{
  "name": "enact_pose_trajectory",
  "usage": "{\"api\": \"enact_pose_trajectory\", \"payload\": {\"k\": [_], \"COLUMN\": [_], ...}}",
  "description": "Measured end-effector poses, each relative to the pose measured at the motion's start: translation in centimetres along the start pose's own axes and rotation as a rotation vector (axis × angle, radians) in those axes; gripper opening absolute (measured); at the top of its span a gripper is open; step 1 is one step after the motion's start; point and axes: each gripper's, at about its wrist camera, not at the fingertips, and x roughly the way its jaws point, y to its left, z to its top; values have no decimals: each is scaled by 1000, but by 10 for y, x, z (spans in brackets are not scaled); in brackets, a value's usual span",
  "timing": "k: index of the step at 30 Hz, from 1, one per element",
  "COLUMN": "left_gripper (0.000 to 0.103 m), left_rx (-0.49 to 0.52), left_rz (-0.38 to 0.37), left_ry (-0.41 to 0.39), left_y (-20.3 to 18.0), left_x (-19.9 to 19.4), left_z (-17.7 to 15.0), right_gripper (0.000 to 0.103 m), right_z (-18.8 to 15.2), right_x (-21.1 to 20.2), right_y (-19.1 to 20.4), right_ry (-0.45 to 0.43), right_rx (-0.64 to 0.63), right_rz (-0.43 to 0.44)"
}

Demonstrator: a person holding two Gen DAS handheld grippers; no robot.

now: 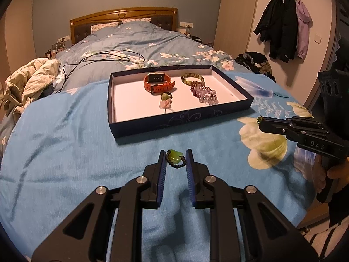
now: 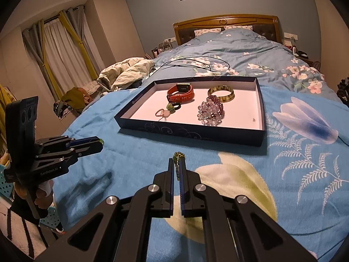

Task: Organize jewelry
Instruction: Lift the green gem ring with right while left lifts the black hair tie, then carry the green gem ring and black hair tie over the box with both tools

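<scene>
Left gripper (image 1: pixel 176 155) clamping jade bracelet (image 1: pixel 175 156), right gripper (image 2: pixel 177 162) pinching green chain (image 2: pixel 177 163)

The blue blanket (image 1: pixel 87 152) looked like soft, matt fleece. The tray (image 1: pixel 181 123) seemed cardboard, dark printed outside and plain white paper inside. The watch (image 1: pixel 158 83) had a matt orange rubbery strap; the bangle (image 1: pixel 192 79) shone glossy, like polished stone. The purple beads (image 1: pixel 205 93) glinted glassy. The headboard (image 1: pixel 122 17) was varnished wood. The left gripper (image 1: pixel 176 159) was matt black plastic with ribbed blue pads (image 1: pixel 162 174) and bright metal bolts.
</scene>
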Motion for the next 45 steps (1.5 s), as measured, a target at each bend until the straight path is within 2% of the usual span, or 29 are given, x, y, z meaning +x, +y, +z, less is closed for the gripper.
{"api": "enact_pose_trajectory", "payload": {"k": [11, 45], "left_gripper": [18, 18], "left_rx": [28, 10], "left_rz": [-16, -6], "left_ry": [-32, -66], "left_y": [-13, -8], "left_x": [3, 14], "left_z": [12, 43], "right_gripper": [3, 3], "right_z": [8, 30], "right_x": [1, 10], "right_y": [1, -1], "right_ry": [-23, -45], "right_rx": [1, -25], "right_rz": [11, 6]}}
